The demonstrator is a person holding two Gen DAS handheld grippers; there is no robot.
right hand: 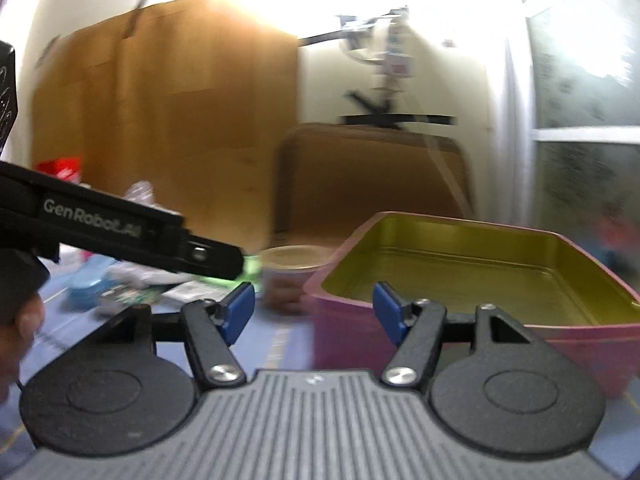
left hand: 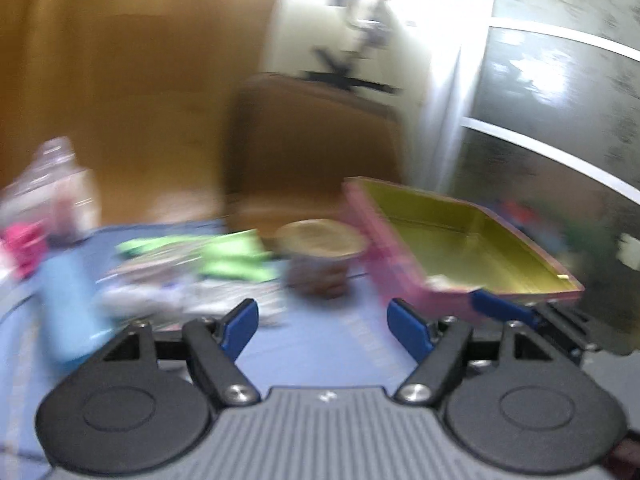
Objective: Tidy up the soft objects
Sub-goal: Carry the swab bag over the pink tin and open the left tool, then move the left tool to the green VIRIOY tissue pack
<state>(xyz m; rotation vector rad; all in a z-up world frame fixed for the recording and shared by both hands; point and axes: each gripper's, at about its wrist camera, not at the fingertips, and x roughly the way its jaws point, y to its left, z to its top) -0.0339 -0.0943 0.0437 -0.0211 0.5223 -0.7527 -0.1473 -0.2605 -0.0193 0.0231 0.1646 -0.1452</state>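
We reach for the green packet [left hand: 236,254], probably soft | both grippers' jaws spread, empty | drop it in the pink tin [right hand: 480,280].

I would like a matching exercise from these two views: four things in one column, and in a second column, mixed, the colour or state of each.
Things
1. tin box
2. paper cup
3. right gripper
4. table cover

Colour or state
A. jaws apart, nothing between them
B. pink outside, yellow-green inside
C. light blue
D. brown band, pale rim

Pairs: 1-B, 2-D, 3-A, 4-C
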